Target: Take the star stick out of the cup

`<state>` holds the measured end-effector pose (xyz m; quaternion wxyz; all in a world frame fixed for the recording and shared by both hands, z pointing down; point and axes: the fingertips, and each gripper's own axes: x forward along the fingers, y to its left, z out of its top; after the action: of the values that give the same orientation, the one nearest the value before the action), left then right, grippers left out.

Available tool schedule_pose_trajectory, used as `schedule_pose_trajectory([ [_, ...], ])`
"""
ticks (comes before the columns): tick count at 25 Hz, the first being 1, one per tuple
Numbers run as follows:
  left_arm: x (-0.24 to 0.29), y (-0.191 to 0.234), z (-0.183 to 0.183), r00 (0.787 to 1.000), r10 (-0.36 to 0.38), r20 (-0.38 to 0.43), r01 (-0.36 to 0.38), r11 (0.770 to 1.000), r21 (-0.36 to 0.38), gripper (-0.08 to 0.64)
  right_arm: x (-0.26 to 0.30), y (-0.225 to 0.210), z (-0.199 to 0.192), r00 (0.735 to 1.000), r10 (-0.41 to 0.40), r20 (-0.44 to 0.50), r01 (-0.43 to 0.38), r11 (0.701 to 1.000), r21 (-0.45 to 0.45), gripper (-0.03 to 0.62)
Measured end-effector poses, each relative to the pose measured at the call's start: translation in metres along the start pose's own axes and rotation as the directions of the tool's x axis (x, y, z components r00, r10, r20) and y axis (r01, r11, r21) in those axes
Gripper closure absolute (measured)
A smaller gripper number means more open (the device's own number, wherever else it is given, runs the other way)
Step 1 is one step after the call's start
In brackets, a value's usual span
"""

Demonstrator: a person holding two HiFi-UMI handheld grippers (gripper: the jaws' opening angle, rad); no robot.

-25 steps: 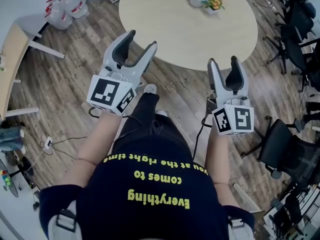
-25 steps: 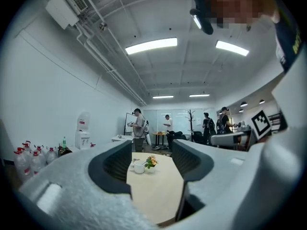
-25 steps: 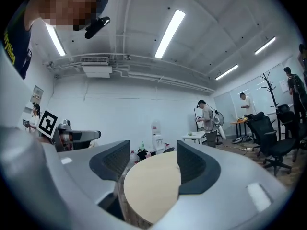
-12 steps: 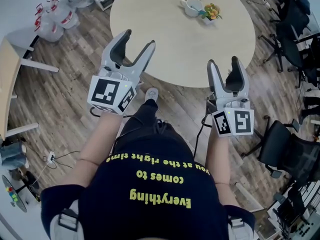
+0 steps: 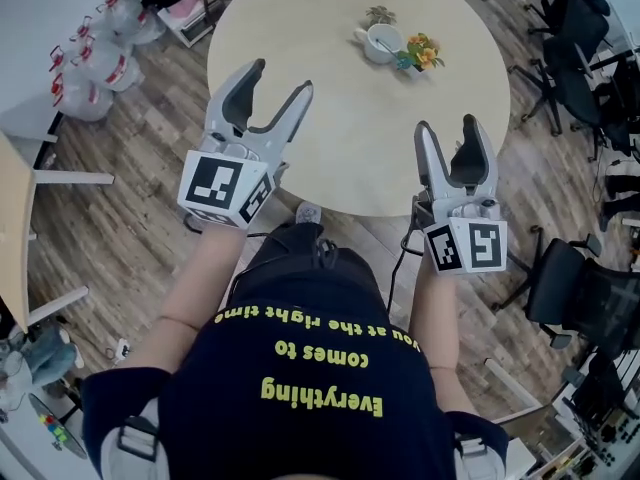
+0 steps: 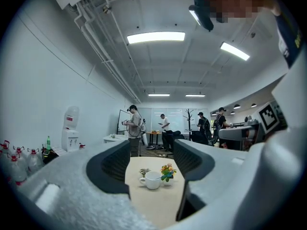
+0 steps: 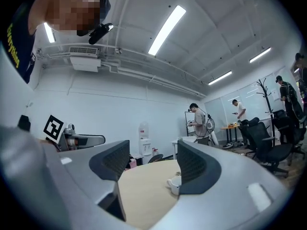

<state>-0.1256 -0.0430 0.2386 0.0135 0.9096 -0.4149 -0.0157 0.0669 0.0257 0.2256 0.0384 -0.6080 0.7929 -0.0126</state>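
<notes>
Bright ceiling lights (image 6: 156,37), fisheye edge distortion

text: "Everything comes to you at the right time" | yellow, upside down | on: black shirt (image 5: 310,368) | place: 6 o'clock, head view

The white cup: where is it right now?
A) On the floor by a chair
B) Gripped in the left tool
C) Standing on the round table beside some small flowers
C: the white cup stands on the round table, right beside the flowers.

An open office — swivel chairs (image 5: 590,303) at three o'clock, water cooler (image 6: 71,128) at nine, strip lights (image 6: 156,37) overhead.
</notes>
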Motion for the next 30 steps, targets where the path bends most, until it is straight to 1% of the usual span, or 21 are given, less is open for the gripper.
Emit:
schedule_pose_trajectory([
  [6,0.032,0.014,-0.017,0.999,-0.032,-0.037,0.031,0.999,-0.028,0.276,0.02,-0.015,-0.018,0.998,-0.039,-0.049,0.04,0.999,0.025,0.285],
  [9,0.045,0.014,-0.026,0.998,-0.034,-0.055,0.031,0.999,-0.038,0.276,0.027,-0.028,-0.023,0.997,-0.047,-0.063,0.049,0.998,0.03,0.285],
  [11,0.053,0.015,-0.029,0.998,-0.025,-0.061,0.023,0.999,-0.037,0.276,0.033,-0.036,-0.025,0.997,-0.039,-0.066,0.041,0.999,0.033,0.285],
  [14,0.066,0.015,-0.027,0.998,0.006,-0.058,-0.008,0.999,-0.031,0.276,0.046,-0.05,-0.025,0.998,-0.006,-0.064,0.009,0.999,0.041,0.285],
  [20,0.094,0.013,-0.022,0.994,0.094,-0.054,-0.095,0.995,-0.018,0.276,0.078,-0.081,-0.016,0.995,0.085,-0.055,-0.083,0.996,0.036,0.285],
  [26,0.117,0.006,-0.029,0.98,0.187,-0.064,-0.188,0.982,-0.013,0.276,0.1,-0.116,-0.025,0.983,0.169,-0.075,-0.165,0.985,0.055,0.285],
  [30,0.124,0.005,-0.033,0.97,0.229,-0.078,-0.23,0.973,-0.009,0.276,0.113,-0.13,-0.029,0.975,0.206,-0.085,-0.2,0.977,0.067,0.285],
])
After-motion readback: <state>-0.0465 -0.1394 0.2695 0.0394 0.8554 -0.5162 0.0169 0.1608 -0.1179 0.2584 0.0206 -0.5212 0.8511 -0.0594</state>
